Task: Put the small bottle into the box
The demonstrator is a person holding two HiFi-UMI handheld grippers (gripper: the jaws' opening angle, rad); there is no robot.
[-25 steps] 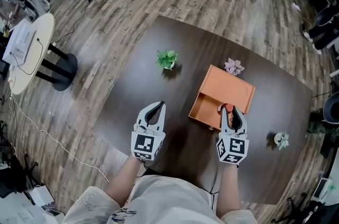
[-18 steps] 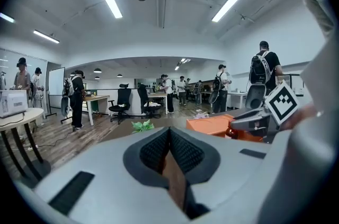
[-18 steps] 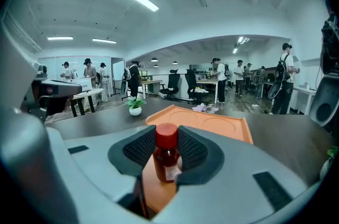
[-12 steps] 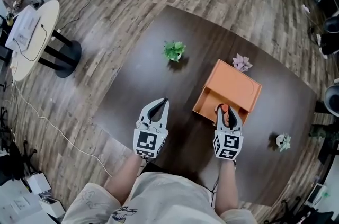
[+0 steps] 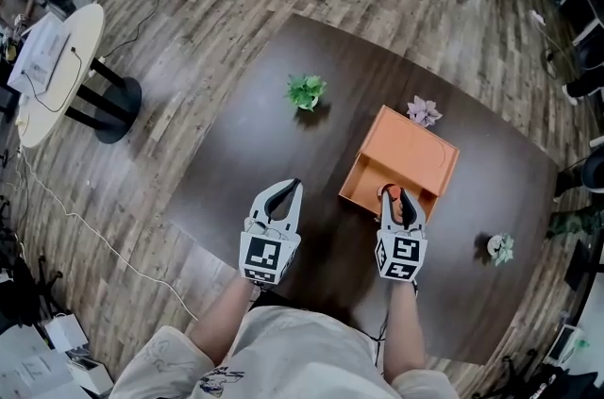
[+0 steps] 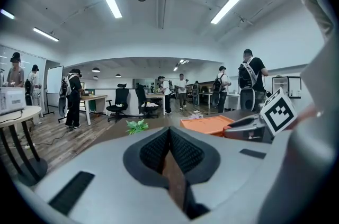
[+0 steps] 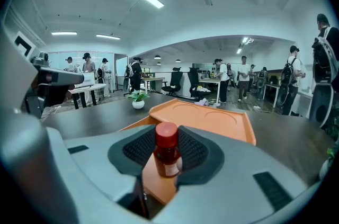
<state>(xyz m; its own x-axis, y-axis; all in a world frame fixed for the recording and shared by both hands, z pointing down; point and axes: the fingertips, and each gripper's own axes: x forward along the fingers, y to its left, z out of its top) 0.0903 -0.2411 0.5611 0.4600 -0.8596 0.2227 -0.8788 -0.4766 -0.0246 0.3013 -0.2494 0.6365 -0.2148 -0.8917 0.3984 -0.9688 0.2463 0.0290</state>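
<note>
Dark desk (image 5: pixel 255 133) carries the orange box (image 5: pixel 415 144); right gripper (image 5: pixel 397 202) jaws clamp the small bottle (image 7: pixel 167 157) upright over the box's open near compartment, probably so it lands standing, while left gripper (image 5: pixel 280 196) jaws sit closed and empty, parked beside the box.

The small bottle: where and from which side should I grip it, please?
Grip the small bottle by its body, below the red cap, from the side, as the right gripper does: it is upright and round, so jaws meet opposite walls.

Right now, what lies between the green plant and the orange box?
In the head view, only bare dark table separates the small green plant from the orange box.
</note>
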